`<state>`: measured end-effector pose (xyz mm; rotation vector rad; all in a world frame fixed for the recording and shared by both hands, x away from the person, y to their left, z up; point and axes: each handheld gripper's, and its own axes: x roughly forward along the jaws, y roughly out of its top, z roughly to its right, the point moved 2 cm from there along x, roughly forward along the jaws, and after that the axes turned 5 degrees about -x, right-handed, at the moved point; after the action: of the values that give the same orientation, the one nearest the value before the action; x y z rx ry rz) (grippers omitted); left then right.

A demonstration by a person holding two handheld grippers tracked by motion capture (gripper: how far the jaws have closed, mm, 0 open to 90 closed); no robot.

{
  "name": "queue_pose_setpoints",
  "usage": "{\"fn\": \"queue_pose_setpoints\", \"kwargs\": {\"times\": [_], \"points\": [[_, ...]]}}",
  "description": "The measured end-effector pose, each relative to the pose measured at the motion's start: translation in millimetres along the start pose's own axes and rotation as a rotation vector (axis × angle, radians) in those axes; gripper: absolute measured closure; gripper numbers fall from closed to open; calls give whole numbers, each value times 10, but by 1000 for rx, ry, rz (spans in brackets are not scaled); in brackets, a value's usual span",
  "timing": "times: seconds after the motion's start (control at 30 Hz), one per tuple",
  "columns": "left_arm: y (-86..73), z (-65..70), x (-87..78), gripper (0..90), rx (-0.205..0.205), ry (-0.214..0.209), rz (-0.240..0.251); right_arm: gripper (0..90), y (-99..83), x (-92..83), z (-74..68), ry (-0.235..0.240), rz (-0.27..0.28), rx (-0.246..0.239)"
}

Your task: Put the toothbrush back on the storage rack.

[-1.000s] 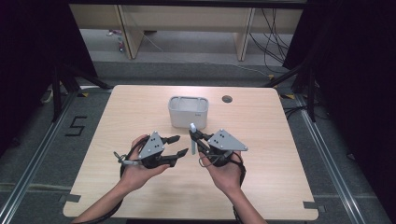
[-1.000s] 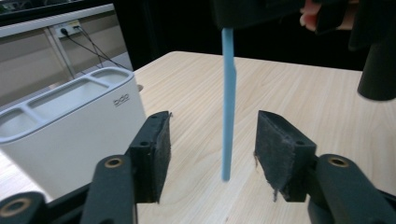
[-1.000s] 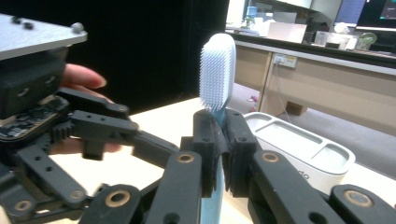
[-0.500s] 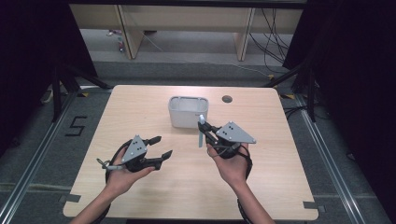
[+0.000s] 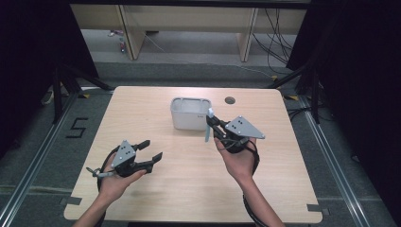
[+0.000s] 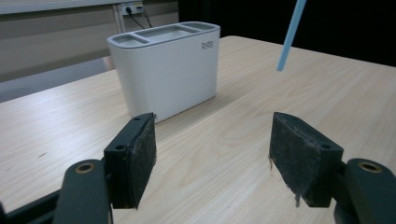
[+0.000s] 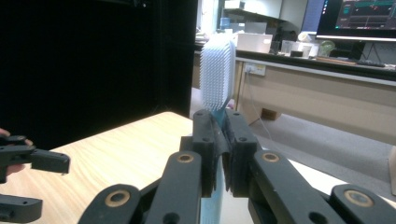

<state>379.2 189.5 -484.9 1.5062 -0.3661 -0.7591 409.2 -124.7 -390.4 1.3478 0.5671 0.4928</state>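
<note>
Toothbrush (image 7: 217, 74) upright, bristles up, pinched at its neck in our right gripper (image 5: 211, 126), beside the white holder (image 5: 189, 113) at the table's (image 5: 142, 109) far middle, seemingly for slotting in; our left gripper (image 5: 150, 157), jaws just spread and empty, waits near-left.

Premises present as a lab or office test bay. A wooden table (image 5: 142, 113) stands on grey floor with tape marks and a "5" (image 5: 76, 127). Black curtains (image 5: 28, 71) flank it. Desks (image 7: 327, 79), loose cables (image 5: 279, 42) and a lit monitor (image 7: 357, 18) sit behind.
</note>
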Motion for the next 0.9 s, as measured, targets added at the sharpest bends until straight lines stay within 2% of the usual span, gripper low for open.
{"fn": "queue_pose_setpoints", "kwargs": {"times": [0.03,0.07,0.1,0.17,0.2,0.27,0.37,0.4,0.47,0.5,0.53,0.6,0.63,0.7,0.73,0.77,0.9], "points": [[-17,-13,-9,311,-4,7,2,850,2,3,1,9,5,12],[-33,-26,-17,311,-3,14,3,850,2,4,5,-1,-2,23],[-44,-40,-25,310,6,22,0,850,3,9,37,-12,7,-2],[-60,-59,-33,310,21,30,-1,850,2,9,48,-17,8,-6],[-81,-62,-26,310,8,32,15,850,0,27,48,-7,21,26],[-123,-93,-63,311,19,61,3,849,12,18,75,-18,17,17],[-163,-105,-73,311,16,76,9,849,27,19,111,-36,36,7],[-185,-112,-77,312,17,80,8,849,32,20,99,-29,29,40],[-228,-125,-62,312,18,81,25,849,52,31,147,-46,43,25],[-271,-122,-69,312,18,100,16,849,56,35,149,-46,46,45],[-291,-123,-60,311,15,101,23,849,59,31,159,-56,40,48],[-310,-124,-61,307,17,107,20,849,65,45,190,-56,45,31],[-346,-132,-47,305,31,115,26,849,68,51,198,-61,49,30],[-362,-136,-44,304,27,116,26,849,73,54,212,-68,53,19],[-384,-155,-31,302,32,116,39,849,81,70,213,-58,55,36],[-390,-161,-33,302,33,119,40,849,88,73,240,-73,57,2],[-409,-171,-38,298,36,129,37,849,118,99,256,-77,42,19]]}}
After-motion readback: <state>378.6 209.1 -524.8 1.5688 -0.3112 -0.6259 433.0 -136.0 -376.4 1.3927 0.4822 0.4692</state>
